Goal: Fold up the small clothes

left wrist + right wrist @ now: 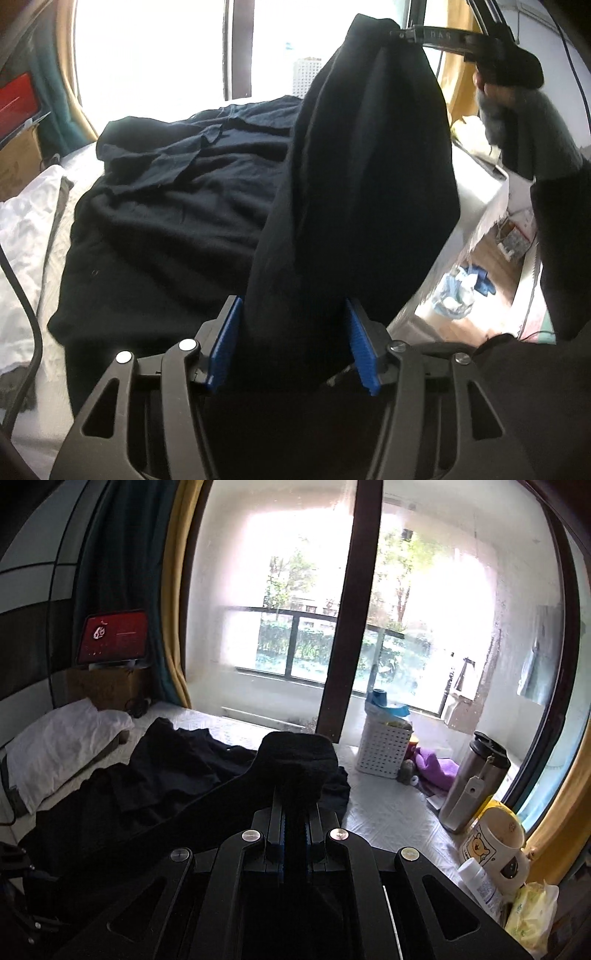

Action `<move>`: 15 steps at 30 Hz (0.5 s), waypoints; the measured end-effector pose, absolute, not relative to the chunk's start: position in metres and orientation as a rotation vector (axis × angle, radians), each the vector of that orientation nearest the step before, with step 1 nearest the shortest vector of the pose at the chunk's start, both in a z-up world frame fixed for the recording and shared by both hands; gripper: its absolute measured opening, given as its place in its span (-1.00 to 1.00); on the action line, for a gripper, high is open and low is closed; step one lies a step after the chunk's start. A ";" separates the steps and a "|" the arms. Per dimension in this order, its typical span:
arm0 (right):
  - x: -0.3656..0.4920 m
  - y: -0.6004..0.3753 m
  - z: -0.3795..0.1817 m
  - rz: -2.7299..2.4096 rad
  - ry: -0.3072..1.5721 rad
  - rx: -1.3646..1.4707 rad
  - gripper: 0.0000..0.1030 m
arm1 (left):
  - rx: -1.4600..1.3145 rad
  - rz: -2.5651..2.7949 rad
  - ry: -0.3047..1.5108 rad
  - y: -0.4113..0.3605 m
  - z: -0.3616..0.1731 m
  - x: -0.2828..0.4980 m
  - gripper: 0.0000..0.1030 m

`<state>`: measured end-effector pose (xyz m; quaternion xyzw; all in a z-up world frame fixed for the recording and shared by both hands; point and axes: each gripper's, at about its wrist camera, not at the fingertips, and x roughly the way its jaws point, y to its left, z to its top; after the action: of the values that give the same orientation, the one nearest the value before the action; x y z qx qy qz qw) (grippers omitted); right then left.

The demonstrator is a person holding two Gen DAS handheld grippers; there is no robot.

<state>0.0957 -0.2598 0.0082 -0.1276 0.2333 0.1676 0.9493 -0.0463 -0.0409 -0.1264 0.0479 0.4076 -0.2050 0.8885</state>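
Garment: you have a black garment (354, 177) stretched as a long band, running from the lower centre of the left wrist view to its upper right; the rest lies spread on the bed (48, 236) at centre left.

Right gripper (293, 827): your jaws are closed tight on a bunched end of the cloth, which humps up just past the tips at the centre of the right wrist view. In the left wrist view the same tool sits at the top right, pinching the top of the band.

Left gripper (293, 343): your jaws stand about half open, with the lower end of the band between the blue pads (225, 343). The cloth fills most of the gap, but I cannot tell whether the pads press on it.

Key relation: the band's long axis runs from your left gripper up and away to your right gripper, so the right one holds the high end and the left one is at the low end. The spread part lies to the left of the band in the left wrist view.

Nearer hand: your left is closer to the cloth on the bed.

Next move, as a judgement: any fold probably depends on keeping that axis straight between both tools, so secure the low end before you carry the high end across.

Risk: the low end could slip free.
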 end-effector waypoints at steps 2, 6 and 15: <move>0.096 -0.263 0.009 0.334 0.475 -0.256 -0.87 | 0.115 -0.420 0.842 -0.035 -0.128 -0.053 0.03; 0.098 -0.265 0.007 0.326 0.479 -0.249 -0.87 | 0.164 -0.412 0.843 -0.026 -0.130 -0.061 -0.14; 0.095 -0.279 0.009 0.290 0.477 -0.217 -0.87 | 0.035 -0.280 0.714 0.013 -0.104 -0.063 -0.84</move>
<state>0.0947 -0.2786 0.0090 -0.1067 0.2348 0.1430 0.9555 -0.0632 0.0128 -0.1037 0.0172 0.3485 -0.1367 0.9271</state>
